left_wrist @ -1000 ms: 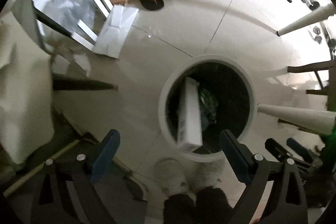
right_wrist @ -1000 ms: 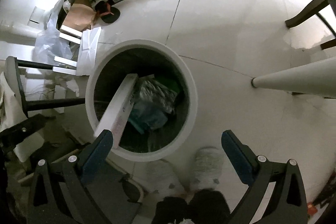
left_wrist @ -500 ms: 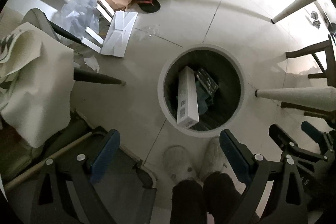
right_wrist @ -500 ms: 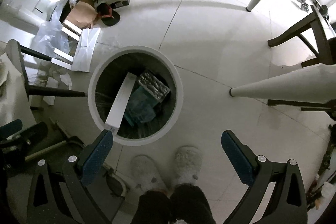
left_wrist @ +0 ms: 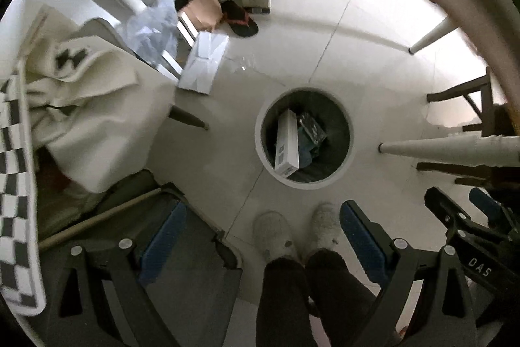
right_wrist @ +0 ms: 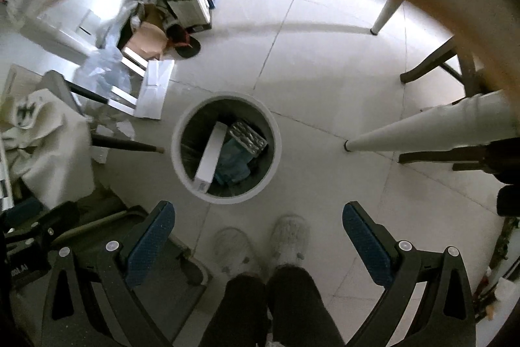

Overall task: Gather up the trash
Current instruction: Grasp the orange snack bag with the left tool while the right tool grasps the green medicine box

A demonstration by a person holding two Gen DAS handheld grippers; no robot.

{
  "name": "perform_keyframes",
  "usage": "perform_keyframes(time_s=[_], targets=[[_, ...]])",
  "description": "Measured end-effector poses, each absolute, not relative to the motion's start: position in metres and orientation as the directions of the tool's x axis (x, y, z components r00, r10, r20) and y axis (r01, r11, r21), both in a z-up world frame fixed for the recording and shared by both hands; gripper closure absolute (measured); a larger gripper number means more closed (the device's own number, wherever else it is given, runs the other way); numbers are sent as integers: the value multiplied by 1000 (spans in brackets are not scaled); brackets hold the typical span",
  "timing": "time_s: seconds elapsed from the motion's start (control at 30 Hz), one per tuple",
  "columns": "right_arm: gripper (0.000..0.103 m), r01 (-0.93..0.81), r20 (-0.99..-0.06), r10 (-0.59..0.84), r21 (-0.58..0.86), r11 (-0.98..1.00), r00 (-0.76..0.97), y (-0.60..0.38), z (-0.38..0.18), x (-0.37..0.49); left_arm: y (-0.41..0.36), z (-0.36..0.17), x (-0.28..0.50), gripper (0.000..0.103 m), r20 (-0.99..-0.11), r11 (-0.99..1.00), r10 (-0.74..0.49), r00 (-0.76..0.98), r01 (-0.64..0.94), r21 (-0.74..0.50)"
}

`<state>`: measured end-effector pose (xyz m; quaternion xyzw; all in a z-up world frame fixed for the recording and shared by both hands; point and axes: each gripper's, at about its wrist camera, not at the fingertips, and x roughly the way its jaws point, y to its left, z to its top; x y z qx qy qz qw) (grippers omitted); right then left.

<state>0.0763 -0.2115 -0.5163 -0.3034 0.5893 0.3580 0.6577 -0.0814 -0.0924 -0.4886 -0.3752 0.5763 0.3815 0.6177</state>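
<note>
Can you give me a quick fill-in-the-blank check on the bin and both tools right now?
1. The long white box stands tilted inside the round ____ bin.
2. Both the left tool and the right tool have their jaws ____ and hold nothing.
3. The person's two slippers stand on the floor right ____ the bin.

Missing words: white; open; beside

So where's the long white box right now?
The long white box is inside the round white bin on the floor, leaning against its left side beside the crinkly silver wrapper, just ahead of the person's slippers.
</note>
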Motion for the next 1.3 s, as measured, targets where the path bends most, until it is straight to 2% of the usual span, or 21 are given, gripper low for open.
perform_keyframes(time_s=[0.33,0.5,0.73,0.83,1.03,1.3], targets=[[0,-839,-987,159,59,541,33,-223,-357,61,-107,-355,-101,6,-991,414,106,81,-910,-30],[0,-828,-974,227,111,550,20,-217,-283,62,-107,-290,-103,6,-978,412,188,87,-911,-2],[0,-756,-951,308,175,630,37,-181,-220,124,-68,-231,-59,6,-942,425,316,115,-905,32],[0,-740,-944,321,160,653,79,-158,-207,166,-42,-215,-20,6,-922,442,370,111,-894,70],[0,-725,-950,274,83,683,149,-94,-201,287,30,-206,69,6,-912,434,395,110,-898,79],[0,-761,-970,119,-87,642,212,32,-241,458,141,-228,213,6,-933,386,360,34,-915,115]])
